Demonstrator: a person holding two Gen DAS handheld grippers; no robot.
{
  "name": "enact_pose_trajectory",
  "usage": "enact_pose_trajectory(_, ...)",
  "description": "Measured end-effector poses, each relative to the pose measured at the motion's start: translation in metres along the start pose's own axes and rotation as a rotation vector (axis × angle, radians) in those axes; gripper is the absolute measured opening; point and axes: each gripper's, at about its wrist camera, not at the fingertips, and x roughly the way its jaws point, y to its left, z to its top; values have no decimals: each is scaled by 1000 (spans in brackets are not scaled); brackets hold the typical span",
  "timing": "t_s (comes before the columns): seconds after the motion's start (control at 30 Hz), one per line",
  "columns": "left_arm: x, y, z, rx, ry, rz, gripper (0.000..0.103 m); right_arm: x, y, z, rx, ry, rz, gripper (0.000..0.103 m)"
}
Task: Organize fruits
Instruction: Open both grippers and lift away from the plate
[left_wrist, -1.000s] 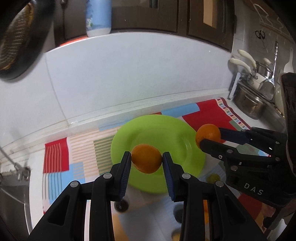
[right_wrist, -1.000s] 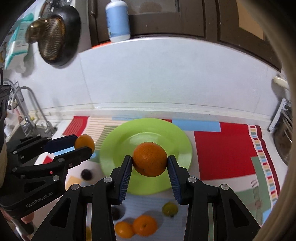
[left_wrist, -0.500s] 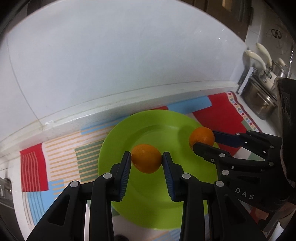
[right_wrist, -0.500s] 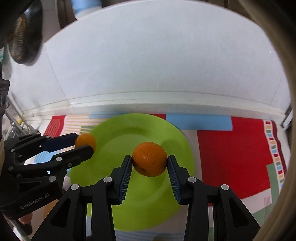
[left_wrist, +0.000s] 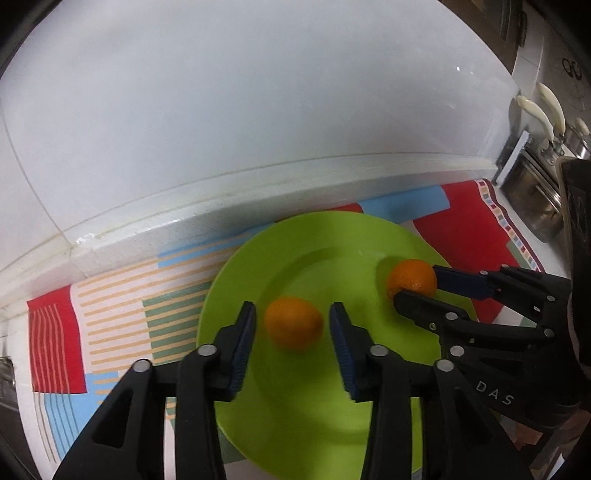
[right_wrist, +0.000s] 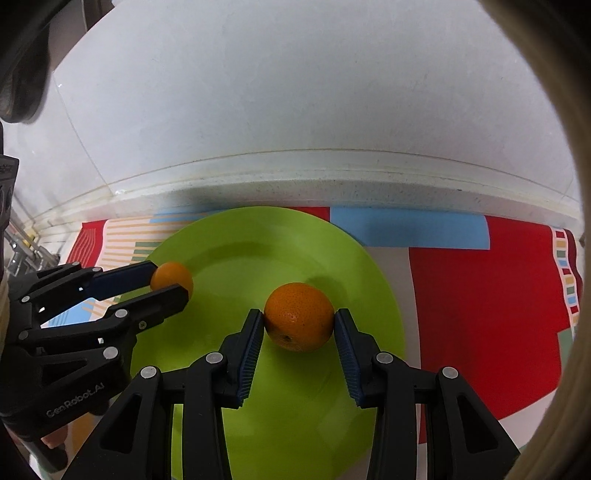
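In the left wrist view the left gripper (left_wrist: 291, 328) has its jaws parted, with a clear gap on each side of the small round orange fruit (left_wrist: 293, 322) that sits between the blue ribbed pads, so this fruit is released; it looks slightly blurred, and whether it already rests on the plate below cannot be told for sure. In the right wrist view the right gripper (right_wrist: 299, 328) has its blue ribbed pads pressed against both sides of a larger, dimpled round orange (right_wrist: 299, 316), so it is clenched on that fruit, which sits low over the middle of the plate. Both fruits lie over the round lime-green plastic plate (left_wrist: 306, 424), the small one toward its left half and the larger one toward its right half, well apart from each other. From the left camera the right gripper (left_wrist: 415, 286) shows at the right with its orange (left_wrist: 411, 277) between the tips; from the right camera the left gripper (right_wrist: 168, 282) shows at the left with the small fruit (right_wrist: 171, 277) at its tips. The plate (right_wrist: 229, 258) lies on a patchwork cloth of red, blue, striped and green patches (right_wrist: 487, 295), spread on a white counter before a white wall panel (left_wrist: 258, 110). Metal pots with cream handles (left_wrist: 535, 173) stand at the far right.
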Motion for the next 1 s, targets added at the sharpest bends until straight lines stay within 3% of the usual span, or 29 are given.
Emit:
enact_pose_trajectory(0.27,-30,0,-1,8,-63,58,49,-15,-3,-1,30,-25,6,42)
enact_pose_trajectory(0.4,-51,-1,-7,6,-94,73,51,-33,-2,-7,38,-51,8,47)
enact_pose_trajectory(0.57,-78,-3,-19,-3,-128,67,56,-64,7,-15,28,-99,6,48)
enact_pose_trajectory(0.67,-97,-5,-29,-5,-156,81,58,-83,13,-22,20,-128,2,55)
enact_pose_trajectory(0.93,-148,-8,-57,3,-220,108,65,-133,30,-43,4,-203,-18,56)
enact_pose_trajectory(1.0,-161,-12,-64,13,-241,112,68,-146,34,-49,5,-224,-17,63)
